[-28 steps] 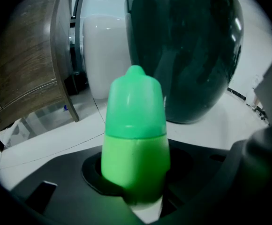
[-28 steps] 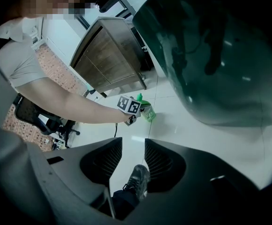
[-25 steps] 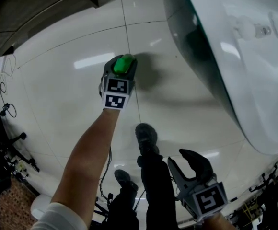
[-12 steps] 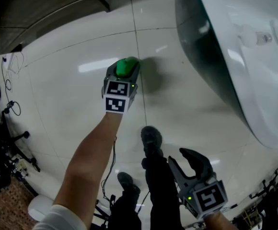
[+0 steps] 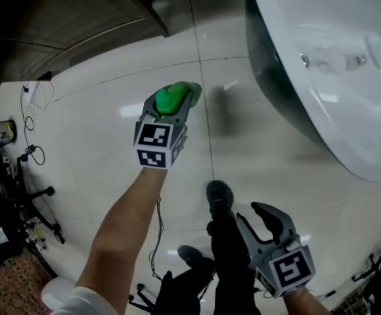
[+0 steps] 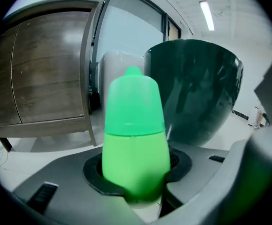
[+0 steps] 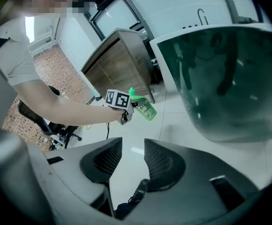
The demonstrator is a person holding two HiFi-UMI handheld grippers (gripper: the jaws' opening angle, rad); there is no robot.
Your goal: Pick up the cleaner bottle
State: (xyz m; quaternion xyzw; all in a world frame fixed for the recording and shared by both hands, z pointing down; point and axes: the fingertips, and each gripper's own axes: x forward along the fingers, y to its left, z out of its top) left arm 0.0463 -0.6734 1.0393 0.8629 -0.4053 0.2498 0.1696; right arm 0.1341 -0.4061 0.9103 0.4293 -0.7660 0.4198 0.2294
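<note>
The bright green plastic cleaner bottle (image 6: pixel 135 139) has a paler green cap. The grey left gripper (image 5: pixel 176 104) carries black-and-white square markers. The glossy tiled floor (image 5: pixel 92 156) is white; the wooden cabinet (image 6: pixel 47 78) is brown and grained.

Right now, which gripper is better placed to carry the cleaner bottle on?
Left. The left gripper has its jaws clamped on the green cleaner bottle, clear of the floor. The right gripper is empty, jaws apart, lower by the person's shoes.

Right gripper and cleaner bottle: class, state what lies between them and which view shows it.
Nothing but bare white floor, seen in the right gripper view between the right gripper and cleaner bottle.
</note>
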